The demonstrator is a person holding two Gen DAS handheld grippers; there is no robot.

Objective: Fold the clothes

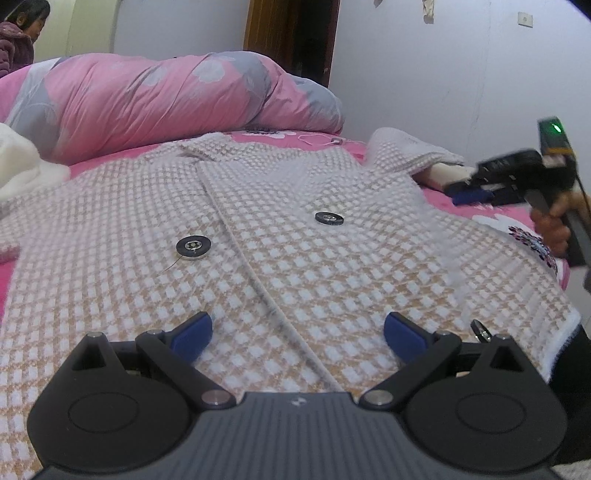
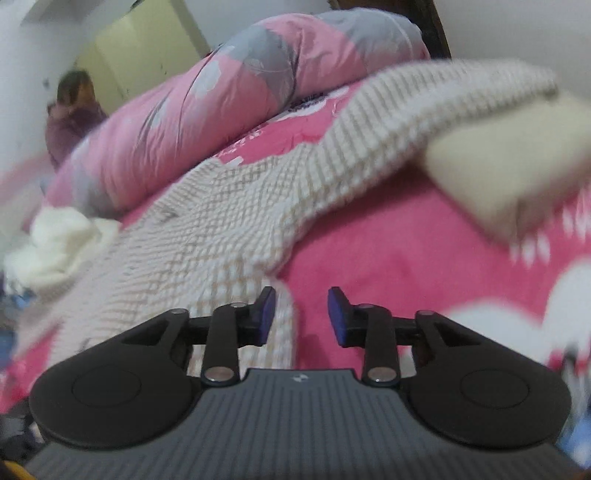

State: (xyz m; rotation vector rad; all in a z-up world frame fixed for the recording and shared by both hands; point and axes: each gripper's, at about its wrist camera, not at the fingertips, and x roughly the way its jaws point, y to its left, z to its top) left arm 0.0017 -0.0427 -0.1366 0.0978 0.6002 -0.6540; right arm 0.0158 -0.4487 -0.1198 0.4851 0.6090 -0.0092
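A beige-and-white checked coat (image 1: 295,240) lies spread front-up on the pink bed sheet (image 1: 491,214), with two dark buttons (image 1: 193,247) showing. My left gripper (image 1: 297,325) hovers open over the coat's lower front, nothing between its blue pads. The coat's right sleeve (image 1: 410,151) lies out toward the wall, cream lining at its cuff. A hand holds my right gripper (image 1: 469,194) just beside that cuff. In the right wrist view the right gripper (image 2: 301,299) is open over the coat's side edge (image 2: 284,317) and the sheet, empty. The sleeve (image 2: 424,107) stretches ahead, blurred.
A rolled pink-and-grey quilt (image 1: 166,99) lies across the bed's far end. A white fluffy garment (image 1: 18,166) sits at the left. A person (image 1: 18,37) is at the far left. The wall (image 1: 443,74) runs along the bed's right side, past a dark door (image 1: 291,33).
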